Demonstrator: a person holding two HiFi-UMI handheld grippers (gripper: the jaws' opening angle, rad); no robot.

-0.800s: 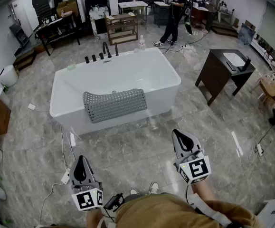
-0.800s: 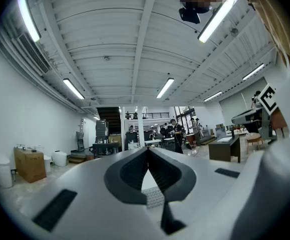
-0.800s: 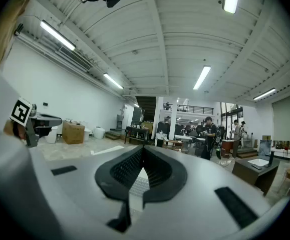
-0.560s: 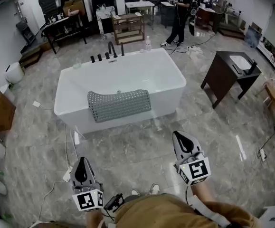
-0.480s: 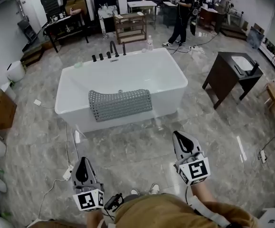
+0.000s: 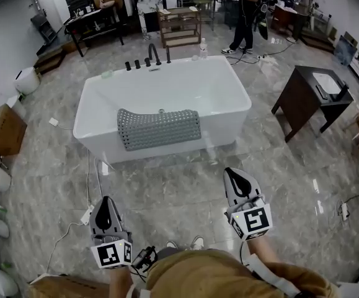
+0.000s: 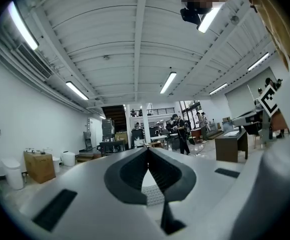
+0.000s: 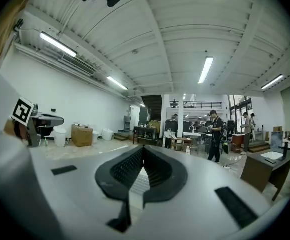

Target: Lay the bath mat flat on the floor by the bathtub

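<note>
Grey, knobbly rubber bath mat (image 6: 159, 128) hangs draped over the near rim of the white rectangular bathtub (image 6: 224, 134), above the grey marble-tile floor (image 6: 167, 191). Its long axis runs left to right along that rim, with the short ends pointing to either side. The left gripper (image 6: 105, 200) and right gripper (image 6: 236, 172) are held low near the person, well apart from the mat, each with its jaws pressed together on nothing.
</note>
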